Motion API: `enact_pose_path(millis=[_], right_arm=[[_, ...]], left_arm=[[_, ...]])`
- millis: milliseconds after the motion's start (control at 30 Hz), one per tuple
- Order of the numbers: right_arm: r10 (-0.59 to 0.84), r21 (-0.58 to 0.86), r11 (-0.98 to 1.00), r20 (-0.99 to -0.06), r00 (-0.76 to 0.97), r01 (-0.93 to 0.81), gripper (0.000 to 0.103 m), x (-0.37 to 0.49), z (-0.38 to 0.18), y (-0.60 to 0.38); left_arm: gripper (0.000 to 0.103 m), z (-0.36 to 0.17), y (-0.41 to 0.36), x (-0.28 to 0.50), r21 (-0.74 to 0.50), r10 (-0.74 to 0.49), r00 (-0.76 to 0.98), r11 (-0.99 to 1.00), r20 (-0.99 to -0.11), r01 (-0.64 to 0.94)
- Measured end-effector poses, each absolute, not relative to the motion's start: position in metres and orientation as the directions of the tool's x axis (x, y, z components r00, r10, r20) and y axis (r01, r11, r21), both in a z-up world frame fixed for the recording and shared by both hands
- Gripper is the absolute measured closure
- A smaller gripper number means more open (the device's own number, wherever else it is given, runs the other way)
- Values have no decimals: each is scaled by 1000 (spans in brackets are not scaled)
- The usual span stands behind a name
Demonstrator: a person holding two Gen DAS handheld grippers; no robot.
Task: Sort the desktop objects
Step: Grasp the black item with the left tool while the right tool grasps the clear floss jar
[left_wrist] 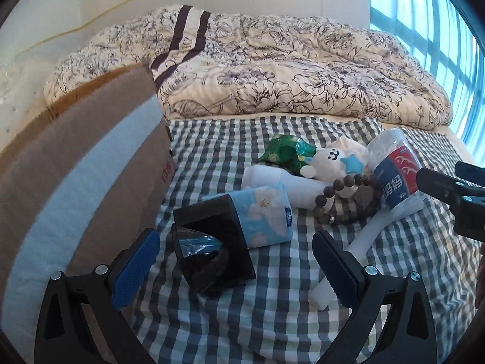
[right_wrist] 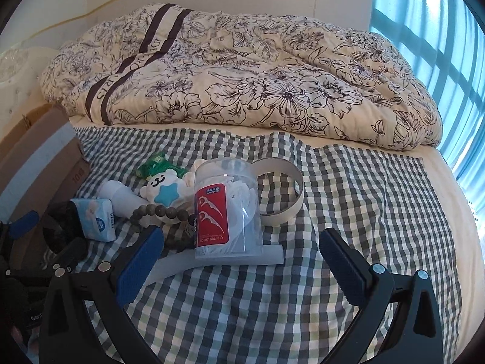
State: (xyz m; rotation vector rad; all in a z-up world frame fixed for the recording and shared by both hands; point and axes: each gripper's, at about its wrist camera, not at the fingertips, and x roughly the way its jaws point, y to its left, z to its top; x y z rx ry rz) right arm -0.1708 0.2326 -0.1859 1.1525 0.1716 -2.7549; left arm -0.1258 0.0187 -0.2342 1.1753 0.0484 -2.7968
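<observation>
A bed with a checked sheet and a floral quilt heaped at the far end. A cardboard box stands at the left. Clustered mid-sheet: a floss jar, plush bear, bead bracelet, tissue pack, white bottle, green packet and tape ring. The left gripper spreads wide around a black case. The right gripper spreads wide, empty, just before the jar.

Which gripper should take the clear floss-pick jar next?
Right, probably. The right gripper is open with the floss-pick jar upright directly ahead between its fingers. The left gripper is also open but faces the black box and tissue pack; the jar sits off to its right.
</observation>
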Motion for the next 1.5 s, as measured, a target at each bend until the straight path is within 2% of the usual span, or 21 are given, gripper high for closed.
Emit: enact_pose_path(millis=[167,300,333,400,633,700,800,833,867,1500], right_arm=[[-87,-61,-981,-714,-695,185,0,-175,-192,227],[-84,-65,-980,-717,-692,186,0,-181,-196,222],[-80,-67,-981,-719,-690,183,0,-183,-198,221],[-74,-70,-981,-724,-686,180,0,-186,-200,219],[-72,-62,-983,-740,-669,175,0,-194,-210,217],[-64,-67,-983,-742,-667,169,3,-194,-211,217],[-58,-67,-984,-748,-661,163,26,-193,-212,217],[-62,-63,-984,-753,-656,165,38,-193,-213,217],[-73,-53,-984,-756,-650,172,43,-193,-213,217],[-117,-2,-984,-743,-659,177,46,-157,-173,226]], left_arm=[[27,-250,4,-134,-54,-57,-659,-987,-750,148],[39,-255,2,-140,-55,-47,-646,-989,-762,136],[44,-256,3,-141,-48,-51,-646,-990,-761,135],[60,-257,4,-143,-38,-57,-645,-991,-762,131],[62,-252,11,-138,-37,-34,-665,-995,-746,93],[62,-250,13,-136,-32,-32,-669,-996,-742,84],[62,-247,17,-132,-29,-25,-676,-997,-737,69],[62,-246,18,-132,-32,-21,-676,-997,-736,66],[62,-245,18,-132,-33,-19,-677,-997,-736,64],[62,-184,15,-104,-39,-11,-724,-998,-689,51]])
